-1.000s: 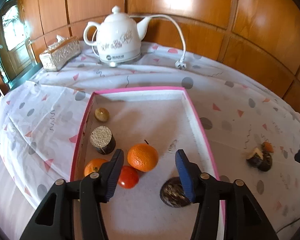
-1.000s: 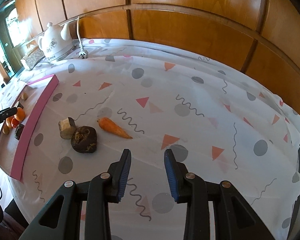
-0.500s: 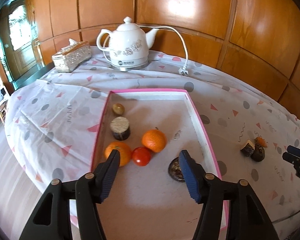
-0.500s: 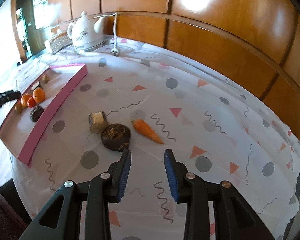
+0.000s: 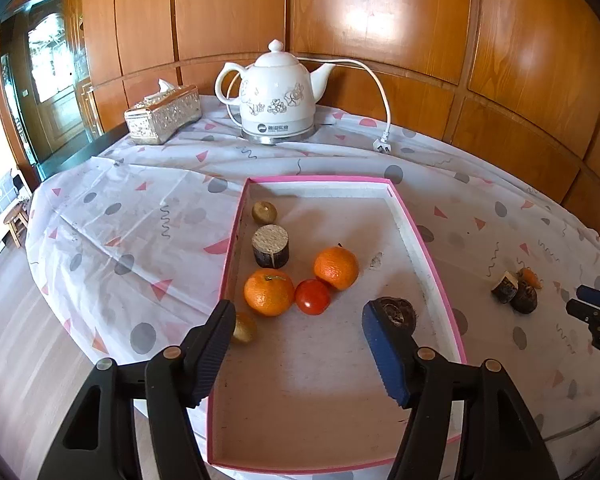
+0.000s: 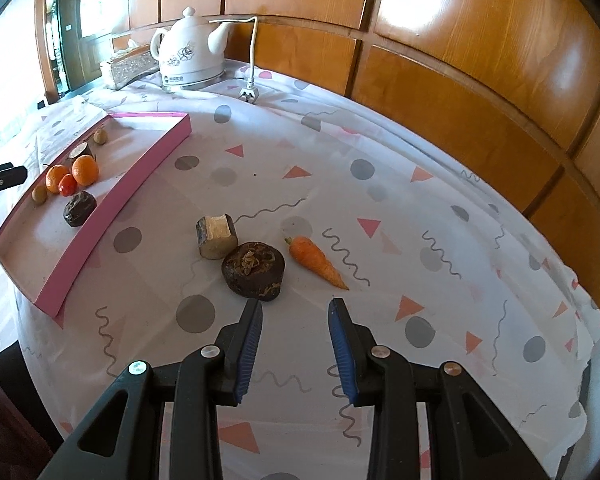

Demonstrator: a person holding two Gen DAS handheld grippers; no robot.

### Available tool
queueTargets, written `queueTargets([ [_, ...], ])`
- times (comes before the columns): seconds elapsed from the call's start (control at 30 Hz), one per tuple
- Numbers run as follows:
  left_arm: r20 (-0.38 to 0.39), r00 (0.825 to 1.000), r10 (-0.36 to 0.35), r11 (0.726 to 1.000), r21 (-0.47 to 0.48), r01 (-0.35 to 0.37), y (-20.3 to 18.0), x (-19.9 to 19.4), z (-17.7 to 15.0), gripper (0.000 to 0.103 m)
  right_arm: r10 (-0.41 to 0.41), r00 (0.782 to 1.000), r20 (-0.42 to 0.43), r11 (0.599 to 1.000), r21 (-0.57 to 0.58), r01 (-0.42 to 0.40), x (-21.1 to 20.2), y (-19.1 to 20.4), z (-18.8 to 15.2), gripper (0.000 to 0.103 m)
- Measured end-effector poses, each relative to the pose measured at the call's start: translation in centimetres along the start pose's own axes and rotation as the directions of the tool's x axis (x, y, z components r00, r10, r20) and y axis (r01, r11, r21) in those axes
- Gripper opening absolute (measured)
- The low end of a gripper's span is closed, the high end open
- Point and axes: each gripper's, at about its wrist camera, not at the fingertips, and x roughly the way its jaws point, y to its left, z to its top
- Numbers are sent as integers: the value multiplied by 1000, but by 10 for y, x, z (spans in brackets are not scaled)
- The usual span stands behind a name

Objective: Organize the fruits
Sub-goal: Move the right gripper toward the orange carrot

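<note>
1. Hovering over the near half of the pink-rimmed tray (image 5: 428, 248), the left gripper (image 5: 300, 348) had its jaws spread wide and opening, nothing between the pads.
2. The dark round lump (image 5: 396, 312) lay on the tray floor just behind the right-hand pad, apart from it. The near gold ball (image 5: 244, 328) sat just beside the left-hand pad, by the tray's left wall.
3. The right gripper (image 6: 296, 344) hung over bare cloth with a moderate gap between its jaws, gripping nothing.
4. Just ahead of its left pad: a dark round lump (image 6: 254, 270) touching a wood stub (image 6: 216, 236). The carrot (image 6: 316, 260) lay just beside the lump, tip pointing toward the camera's right.
5. Tray contents, left wrist view: near orange (image 5: 268, 292), tomato (image 5: 313, 297) and far orange (image 5: 336, 268) clustered in contact; a bark-sided cylinder (image 5: 271, 246) behind them; a second gold ball (image 5: 264, 212) near the far-left corner.
6. Open room: the tray's near floor and its right half were bare; low walls on all four sides. The tray's near edge reached the table edge.
7. Surface: white tablecloth (image 6: 380, 152) with grey dots, pink triangles and squiggles, open to the right of the carrot.
8. At the back: a white kettle (image 5: 276, 96) with its unplugged cord (image 5: 382, 104), a tissue box (image 5: 162, 116), wood-panelled wall (image 5: 380, 12).
</note>
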Motion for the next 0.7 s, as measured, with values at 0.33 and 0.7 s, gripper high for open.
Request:
queueTargets([
  [0.33,42,999,-13,1000,-24,14,11,-12,-3,73,-14,1000,16,1000,-8,14,0,35,16,34],
  [0.7,53,998,-20,998,-50,23,29,-16,-10,73,94,995,10,995,22,-95,5,70,22,34],
])
